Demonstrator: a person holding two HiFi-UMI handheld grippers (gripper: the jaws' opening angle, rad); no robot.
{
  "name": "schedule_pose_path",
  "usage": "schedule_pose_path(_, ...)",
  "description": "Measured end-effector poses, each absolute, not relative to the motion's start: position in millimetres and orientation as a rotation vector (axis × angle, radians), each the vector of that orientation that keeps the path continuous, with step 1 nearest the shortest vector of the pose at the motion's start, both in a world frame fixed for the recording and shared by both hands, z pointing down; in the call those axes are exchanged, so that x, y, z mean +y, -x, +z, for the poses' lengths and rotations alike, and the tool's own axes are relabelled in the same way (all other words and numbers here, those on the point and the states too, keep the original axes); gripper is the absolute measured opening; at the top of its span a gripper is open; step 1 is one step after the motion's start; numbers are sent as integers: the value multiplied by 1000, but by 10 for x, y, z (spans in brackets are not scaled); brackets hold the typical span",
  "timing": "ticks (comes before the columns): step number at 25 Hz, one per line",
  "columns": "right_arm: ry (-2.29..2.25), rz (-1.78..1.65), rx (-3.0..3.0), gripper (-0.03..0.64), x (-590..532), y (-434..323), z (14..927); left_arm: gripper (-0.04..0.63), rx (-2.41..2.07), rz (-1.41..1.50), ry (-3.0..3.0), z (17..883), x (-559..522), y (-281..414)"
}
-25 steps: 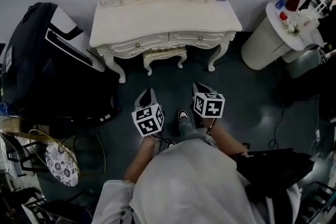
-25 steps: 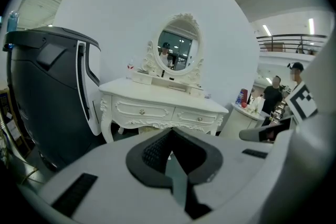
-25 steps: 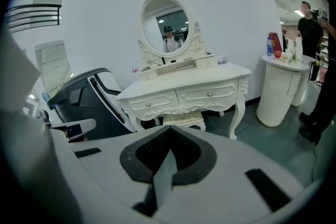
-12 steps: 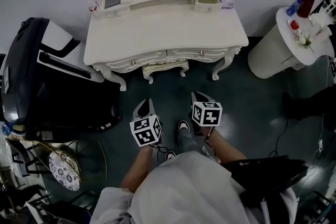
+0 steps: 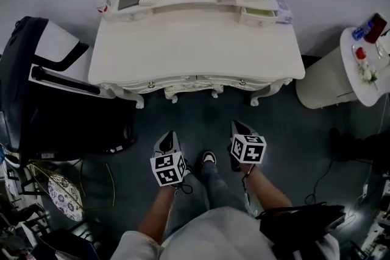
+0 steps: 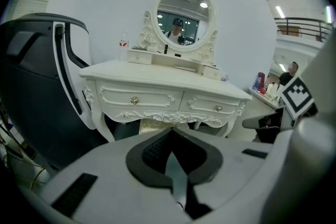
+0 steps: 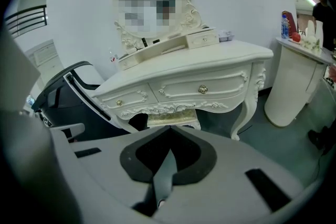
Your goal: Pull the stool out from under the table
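A white carved stool (image 5: 190,93) with a pale gold cushion stands tucked under the white dressing table (image 5: 195,49); from the head view only its front edge and legs show. The left gripper view shows the stool's cushion (image 6: 153,124) below the drawers, and the right gripper view shows the stool (image 7: 173,119) just past the jaw tips. My left gripper (image 5: 169,136) and right gripper (image 5: 240,126) hang side by side over the dark floor, short of the table, both pointing at it. Both are shut with nothing in them.
A large black and white pod chair (image 5: 55,94) stands left of the table. A round white side table (image 5: 341,79) with bottles is at the right. My shoe (image 5: 208,158) is between the grippers. A wire chair (image 5: 58,192) and a cable (image 5: 320,173) lie near the floor's edges.
Both grippers and the head have moved closer to the dressing table and lower. The tabletop now covers more of the stool in the head view. The jaws stayed shut.
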State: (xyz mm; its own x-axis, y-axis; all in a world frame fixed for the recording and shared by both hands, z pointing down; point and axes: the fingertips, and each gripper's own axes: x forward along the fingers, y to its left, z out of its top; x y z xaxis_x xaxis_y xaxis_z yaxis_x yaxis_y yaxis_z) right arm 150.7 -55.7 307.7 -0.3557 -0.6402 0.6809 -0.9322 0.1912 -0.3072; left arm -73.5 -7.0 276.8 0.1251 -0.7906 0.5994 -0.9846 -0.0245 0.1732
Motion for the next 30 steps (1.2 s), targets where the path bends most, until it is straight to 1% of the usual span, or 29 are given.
schedule_pose_path(4, -1445, 971, -2085, -2, -733, -1375, 3343, 9, -1710, 457, -1859, 3058, -296, 800)
schedule_pose_path(10, -1348, 800, -2133, -2, -987, -1149, 3832, 9, -1671, 451, -1868, 3638, -599, 782)
schedule_pose_path(15, -1318, 840, -2131, -1, -973, -1004, 4439, 9, -1644, 490, -1835, 4229, -608, 915)
schedule_pose_path(22, -1397, 813, -2099, -2, -1202, -1200, 5240, 9, -1699, 528, -1787, 5067, -777, 1061)
schedule_pose_path(30, -1419, 702, -2047, 0, -1476, -1359, 6139, 9, -1725, 571, -1854, 6075, -1000, 1125)
